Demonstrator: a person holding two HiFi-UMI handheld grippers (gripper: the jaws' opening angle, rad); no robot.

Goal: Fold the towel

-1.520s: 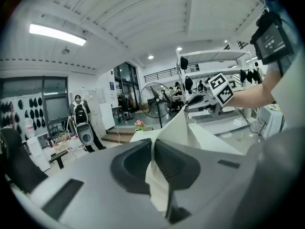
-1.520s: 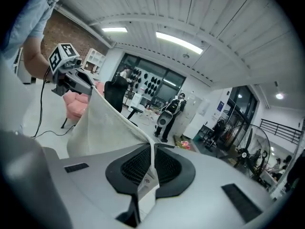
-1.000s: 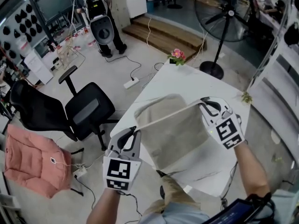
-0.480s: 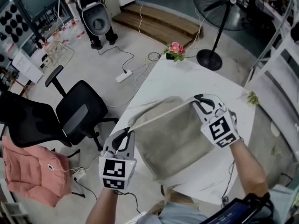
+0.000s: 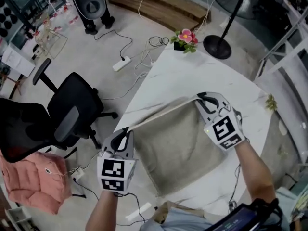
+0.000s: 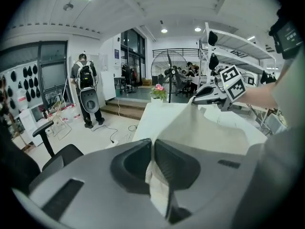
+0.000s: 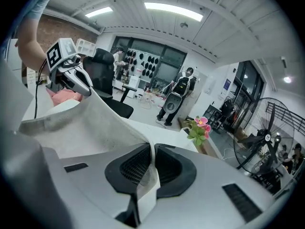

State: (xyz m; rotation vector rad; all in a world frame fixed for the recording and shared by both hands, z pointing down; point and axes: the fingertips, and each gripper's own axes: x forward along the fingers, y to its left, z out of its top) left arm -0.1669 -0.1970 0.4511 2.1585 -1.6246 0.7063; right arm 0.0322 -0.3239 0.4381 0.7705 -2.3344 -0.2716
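Two towel (image 5: pixel 178 143) corners are pinched narrowly in the left gripper (image 5: pixel 126 132), lower left, and the right gripper (image 5: pixel 200 99), whose jaws have just been opening slightly. The stretched edge has been lowered toward the table (image 5: pixel 192 76) at centre; laying flat seems near.

The left hand-held gripper (image 5: pixel 124 133) and right hand-held gripper (image 5: pixel 200 98) are pale grey with black pads and black-and-white marker cubes (image 5: pixel 115 173); the shirt (image 5: pixel 185 224) looks light blue.
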